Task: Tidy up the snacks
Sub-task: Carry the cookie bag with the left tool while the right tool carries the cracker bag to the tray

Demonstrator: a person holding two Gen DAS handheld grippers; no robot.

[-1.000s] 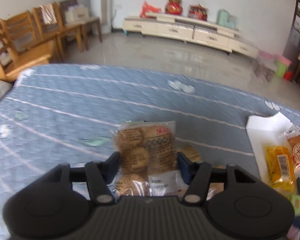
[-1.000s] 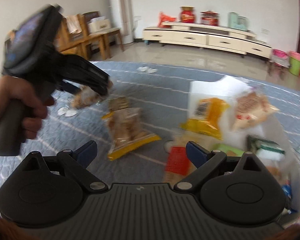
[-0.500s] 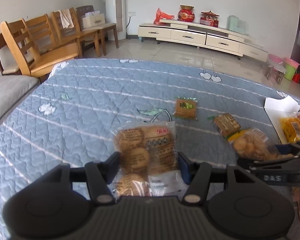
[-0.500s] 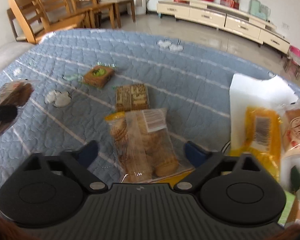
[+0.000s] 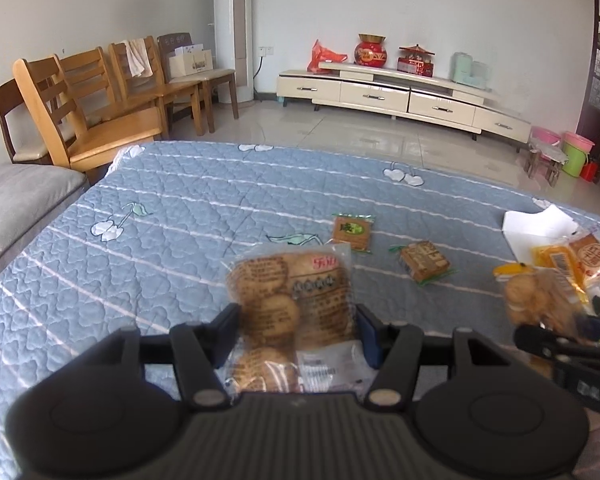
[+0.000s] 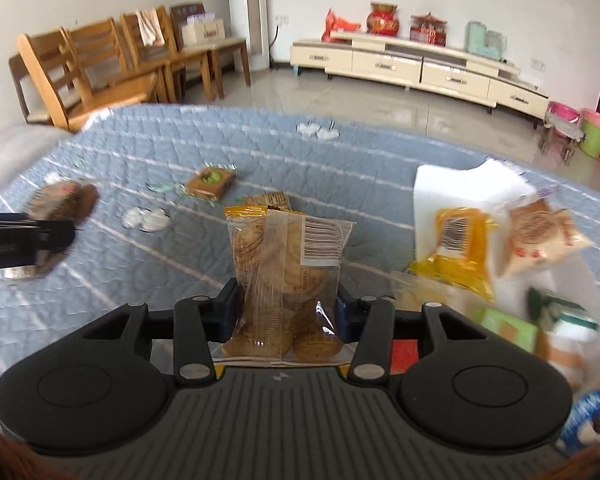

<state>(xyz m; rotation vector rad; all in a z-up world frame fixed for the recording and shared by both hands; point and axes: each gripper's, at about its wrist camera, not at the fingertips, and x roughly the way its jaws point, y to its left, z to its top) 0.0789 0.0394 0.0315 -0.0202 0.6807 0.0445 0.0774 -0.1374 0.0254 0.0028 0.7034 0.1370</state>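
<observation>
1. Left tongs (image 5: 296, 330) clamp a clear cookie packet (image 5: 290, 300) by its 2 side edges, lifted off the blue quilted cover (image 5: 172, 216), probably for carrying to the collection area.
2. Right tongs (image 6: 286, 308) are closing on a yellow-trimmed biscuit packet (image 6: 288, 264); both pads already press its sides and it stands upright between them.
3. 2 small wrapped squares, 1 green-labelled (image 5: 352, 232) and 1 brown (image 5: 424, 260), lie apart on the cover, not yet gathered.
4. A white bag (image 6: 460, 184) at the right holds sorted snacks, among them an orange packet (image 6: 458, 240), which suggests it is the destination.
5. The lower ends of both held packets are hidden behind the tool bodies. The bag's nearer contents are blurred and cut off, and the printed labels are unreadable.
</observation>
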